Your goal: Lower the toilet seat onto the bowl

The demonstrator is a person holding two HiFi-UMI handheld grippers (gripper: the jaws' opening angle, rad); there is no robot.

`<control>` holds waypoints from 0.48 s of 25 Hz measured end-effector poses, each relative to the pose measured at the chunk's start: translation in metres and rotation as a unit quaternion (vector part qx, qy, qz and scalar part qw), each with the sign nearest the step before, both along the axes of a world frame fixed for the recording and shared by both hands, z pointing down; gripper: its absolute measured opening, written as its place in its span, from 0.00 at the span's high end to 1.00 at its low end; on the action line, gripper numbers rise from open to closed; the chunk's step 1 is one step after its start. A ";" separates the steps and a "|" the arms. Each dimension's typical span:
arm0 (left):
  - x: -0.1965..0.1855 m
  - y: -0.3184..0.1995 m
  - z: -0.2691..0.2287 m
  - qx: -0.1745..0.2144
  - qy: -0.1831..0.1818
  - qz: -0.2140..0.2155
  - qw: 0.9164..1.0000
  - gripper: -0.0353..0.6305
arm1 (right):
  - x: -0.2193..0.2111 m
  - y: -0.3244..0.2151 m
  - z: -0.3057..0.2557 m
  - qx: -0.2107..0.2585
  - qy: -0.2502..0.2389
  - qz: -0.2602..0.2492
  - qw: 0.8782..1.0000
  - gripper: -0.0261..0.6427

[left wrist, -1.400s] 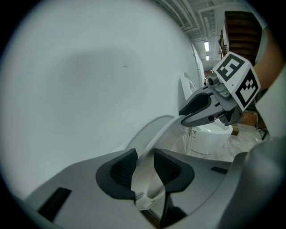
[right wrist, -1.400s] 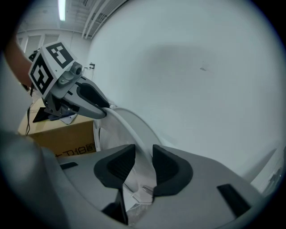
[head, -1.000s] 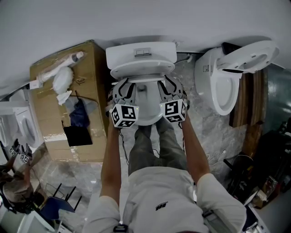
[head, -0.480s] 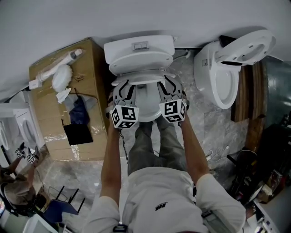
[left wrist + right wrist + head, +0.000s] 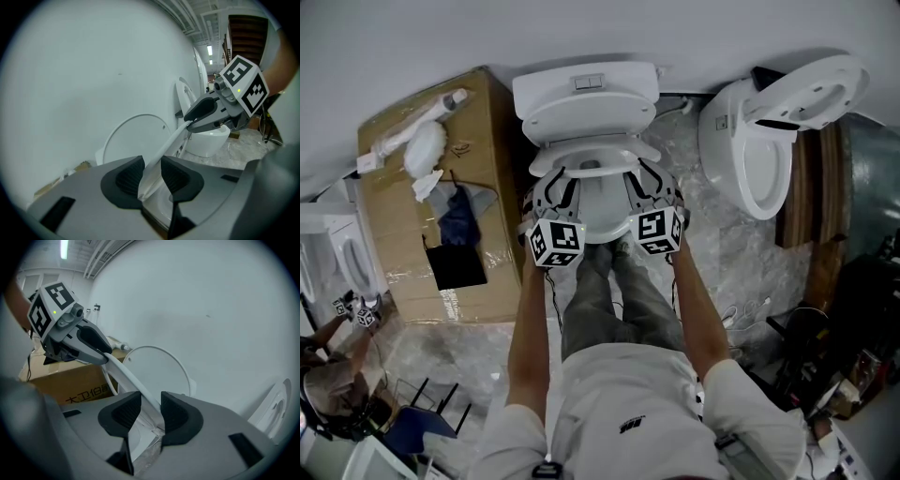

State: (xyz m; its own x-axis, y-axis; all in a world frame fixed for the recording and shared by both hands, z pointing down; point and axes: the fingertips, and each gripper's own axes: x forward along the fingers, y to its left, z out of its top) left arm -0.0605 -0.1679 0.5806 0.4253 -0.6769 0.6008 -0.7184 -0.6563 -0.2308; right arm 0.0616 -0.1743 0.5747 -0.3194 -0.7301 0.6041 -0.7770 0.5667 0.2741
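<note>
The white toilet [image 5: 586,89] stands against the wall, its round lid [image 5: 133,140] upright behind. The toilet seat [image 5: 595,155] hangs tilted partway over the bowl [image 5: 600,211]. My left gripper [image 5: 555,178] is shut on the seat's left rim, and in the left gripper view the white rim [image 5: 164,145] runs up from between the left gripper [image 5: 151,176] pads. On the opposite rim my right gripper [image 5: 649,175] is likewise shut, with the seat [image 5: 126,376] pinched in the right gripper [image 5: 151,411]. Each view shows the other gripper across the seat: the right gripper [image 5: 191,123] and the left gripper [image 5: 105,357].
A large cardboard box [image 5: 403,244] with a white bag and dark items on top stands left of the toilet. A second toilet [image 5: 750,159] with raised seat is at the right. My legs stand right in front of the bowl. Another person [image 5: 333,375] is at lower left.
Both grippers have drawn the seat forward and slightly down, away from the lid and tank. The gap between seat and lid has widened.
</note>
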 end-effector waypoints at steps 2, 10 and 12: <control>0.000 0.007 0.002 -0.003 -0.003 0.000 1.000 0.75 | 0.000 0.007 0.003 -0.003 0.001 -0.003 1.000 0.76; 0.001 0.037 0.012 -0.014 -0.013 -0.003 1.000 0.74 | 0.001 0.037 0.012 -0.014 0.012 -0.015 1.000 0.76; 0.002 0.047 0.015 -0.015 -0.015 -0.004 1.000 0.74 | 0.001 0.045 0.015 -0.016 0.015 -0.019 1.000 0.76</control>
